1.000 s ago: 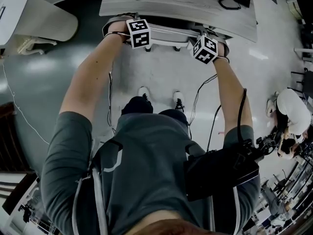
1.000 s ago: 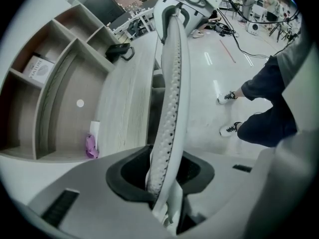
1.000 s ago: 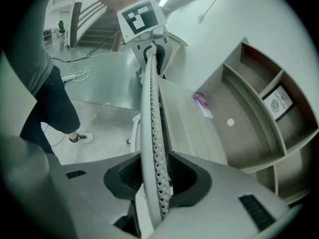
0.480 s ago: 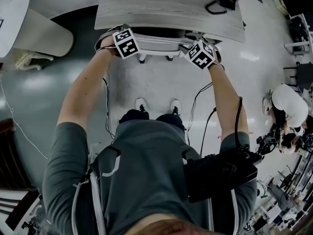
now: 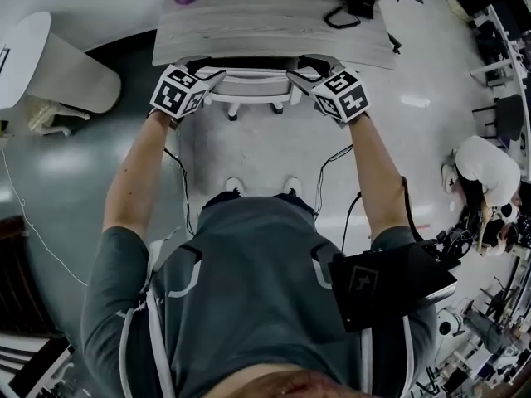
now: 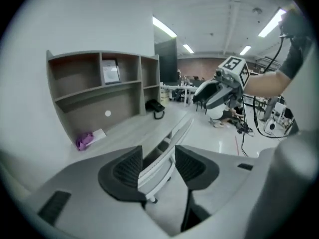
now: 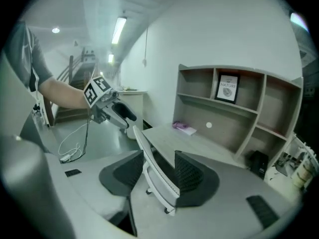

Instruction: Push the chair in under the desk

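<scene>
White chair (under desk), ungripped: left gripper opening, right gripper parted, astride its back.

Dim, greyish – fisheye-warped, soft at edges

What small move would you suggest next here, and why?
Probably draw both grippers back off the chair: it already sits under the desk, the jaws of the left gripper are opening around its backrest, and those of the right gripper stand apart.
</scene>
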Demonstrator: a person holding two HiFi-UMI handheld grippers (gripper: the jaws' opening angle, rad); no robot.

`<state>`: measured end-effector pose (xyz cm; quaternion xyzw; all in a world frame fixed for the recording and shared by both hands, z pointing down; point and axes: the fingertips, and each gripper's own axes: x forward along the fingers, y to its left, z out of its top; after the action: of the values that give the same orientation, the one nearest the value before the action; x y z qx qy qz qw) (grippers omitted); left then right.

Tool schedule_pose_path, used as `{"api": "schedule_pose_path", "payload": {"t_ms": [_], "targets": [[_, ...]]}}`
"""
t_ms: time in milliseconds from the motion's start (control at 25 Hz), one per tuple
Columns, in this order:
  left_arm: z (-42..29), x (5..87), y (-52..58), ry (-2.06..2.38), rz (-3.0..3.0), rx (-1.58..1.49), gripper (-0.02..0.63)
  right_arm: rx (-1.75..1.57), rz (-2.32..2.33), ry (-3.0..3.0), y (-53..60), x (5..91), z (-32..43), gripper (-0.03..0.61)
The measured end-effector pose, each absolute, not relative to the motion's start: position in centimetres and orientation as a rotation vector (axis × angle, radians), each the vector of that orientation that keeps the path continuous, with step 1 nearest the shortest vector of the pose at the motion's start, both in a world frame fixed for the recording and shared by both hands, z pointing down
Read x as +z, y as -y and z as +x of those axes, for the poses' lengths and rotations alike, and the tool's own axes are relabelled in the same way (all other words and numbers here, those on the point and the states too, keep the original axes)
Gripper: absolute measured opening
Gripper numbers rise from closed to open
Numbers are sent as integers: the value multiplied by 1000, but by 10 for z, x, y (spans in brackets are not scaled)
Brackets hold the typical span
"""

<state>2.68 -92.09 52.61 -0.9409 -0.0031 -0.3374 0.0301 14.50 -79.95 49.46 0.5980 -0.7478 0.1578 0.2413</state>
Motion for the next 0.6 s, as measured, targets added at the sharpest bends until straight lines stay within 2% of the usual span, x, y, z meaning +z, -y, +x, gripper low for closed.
{"api": "schedule_pose_path", "payload": {"t_ms": [80, 320, 440, 600], "targets": [[25, 504, 911, -34, -2946, -913, 204, 410, 1699, 2041, 789, 474, 148, 200], [9, 435, 881, -205, -3104, -528, 114, 320, 1942, 2115, 753, 399, 157, 139], [-2, 395, 866, -266, -3195, -298, 37, 262, 2059, 2123, 735, 370, 162, 116], [-16, 354, 847, -341, -3254, -151, 9, 300, 2179, 2151, 709, 347, 161, 60]]}}
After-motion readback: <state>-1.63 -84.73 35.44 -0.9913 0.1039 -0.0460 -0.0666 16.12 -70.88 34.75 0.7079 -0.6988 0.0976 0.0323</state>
